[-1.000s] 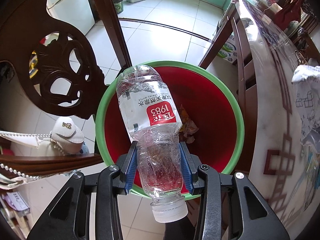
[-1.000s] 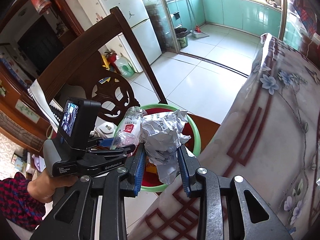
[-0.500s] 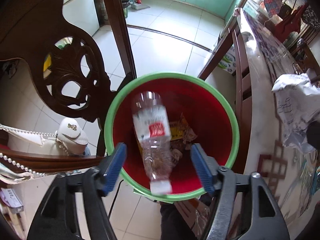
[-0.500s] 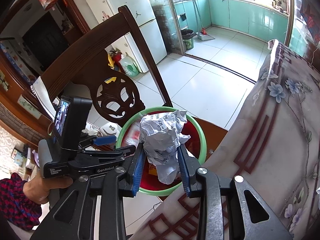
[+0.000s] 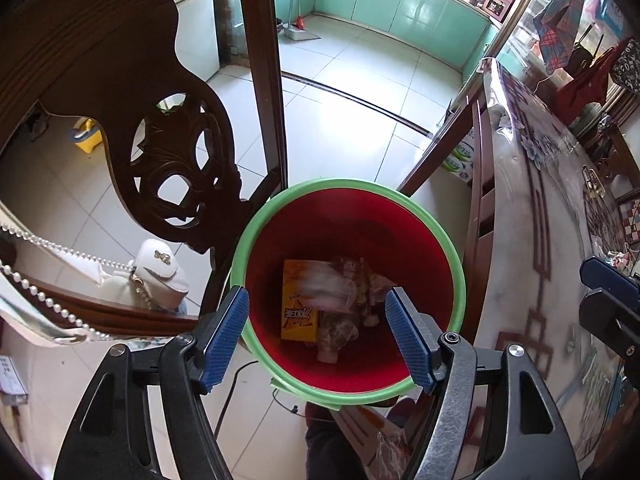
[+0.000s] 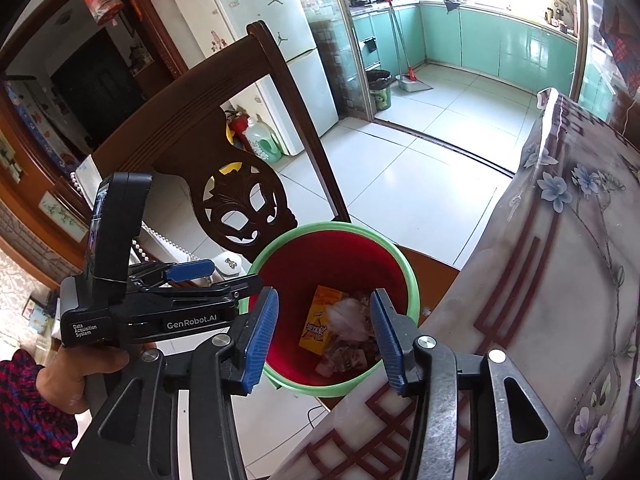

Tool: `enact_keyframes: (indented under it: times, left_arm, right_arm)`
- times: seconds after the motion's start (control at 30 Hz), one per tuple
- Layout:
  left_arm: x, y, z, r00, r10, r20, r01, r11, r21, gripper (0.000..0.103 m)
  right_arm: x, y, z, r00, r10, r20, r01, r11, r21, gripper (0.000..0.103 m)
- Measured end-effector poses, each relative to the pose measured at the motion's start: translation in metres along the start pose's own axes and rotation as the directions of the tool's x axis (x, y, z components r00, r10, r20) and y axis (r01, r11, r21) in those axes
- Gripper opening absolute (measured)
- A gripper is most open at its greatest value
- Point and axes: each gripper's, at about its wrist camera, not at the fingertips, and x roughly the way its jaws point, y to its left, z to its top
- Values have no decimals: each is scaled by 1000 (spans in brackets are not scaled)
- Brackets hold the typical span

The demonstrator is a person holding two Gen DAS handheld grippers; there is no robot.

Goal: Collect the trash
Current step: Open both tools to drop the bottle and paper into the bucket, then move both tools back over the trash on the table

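A red trash bin with a green rim (image 5: 248,240) (image 6: 412,276) stands on the floor between a chair and the table. In it lie a yellow packet (image 5: 298,314) (image 6: 318,328), the clear plastic bottle (image 5: 334,332) and crumpled paper (image 5: 328,284) (image 6: 350,318), blurred. My left gripper (image 5: 318,336) is open and empty above the bin's near rim; it also shows in the right wrist view (image 6: 192,276). My right gripper (image 6: 324,332) is open and empty over the bin, at the table's edge.
A dark carved wooden chair (image 5: 180,152) (image 6: 240,200) stands left of the bin, with a white beaded bag (image 5: 160,272) on its seat. The table with a flowered plastic cover (image 5: 540,240) (image 6: 560,260) runs along the right. White tiled floor lies beyond.
My left gripper opened and the bottle dropped into the bin. My right gripper then opened and the crumpled paper fell in too. Both grippers sit higher over the bin.
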Motion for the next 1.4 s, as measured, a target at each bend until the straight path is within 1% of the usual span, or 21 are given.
enact_keyframes:
  times: [0.13,0.33,0.53,0.6,0.67,0.73,0.83,0.9,1.0,1.07,1.13,1.2,1.33,1.4]
  left_arm:
    - [-4,-8,-1,1000,-3,12,3,1000,13,70]
    - [-10,-33,-1,999,-21,29,20,998,52,70]
    - [-19,-63,-5,997,-61,43,57,994,89,70]
    - [-21,-75,-7,997,-67,44,62,992,113,70]
    - [-23,-87,-11,997,-69,41,63,989,137,70]
    - [-23,-96,-14,997,-73,34,67,986,151,70]
    - [-22,-114,-20,997,-69,24,64,984,165,70]
    - [-22,-128,-24,998,-68,17,64,984,167,70]
    - [-24,-152,-28,997,-71,18,67,983,172,70]
    - [-25,-170,-31,997,-78,20,73,981,178,70]
    - [-25,-188,-34,996,-90,18,85,980,182,70]
    - [-25,-209,-39,995,-102,14,97,977,191,70]
    - [-26,-254,-50,992,-128,-1,126,967,221,70]
    - [-28,-274,-54,990,-142,-7,139,961,240,70]
  right_arm:
    - [-13,-7,-8,1000,-5,22,5,1000,20,47]
    - [-38,-22,-18,998,-27,54,24,998,56,47]
    - [-67,-43,-36,996,-47,80,41,996,84,47]
    - [-75,-55,-46,994,-71,79,65,994,83,47]
    - [-85,-69,-57,990,-123,67,117,990,76,47]
    - [-97,-90,-69,982,-183,55,178,981,82,47]
    - [-124,-135,-93,961,-271,50,262,955,139,47]
    - [-144,-170,-110,941,-335,44,322,929,184,47]
    - [-173,-222,-133,903,-429,10,417,883,218,47]
    - [-194,-254,-145,892,-452,1,437,863,253,47]
    - [-211,-282,-154,885,-465,2,445,849,285,47]
    - [-222,-304,-158,885,-466,4,442,843,306,47]
    - [-233,-341,-157,898,-440,19,413,856,312,47]
    - [-230,-352,-151,909,-415,21,390,869,304,47]
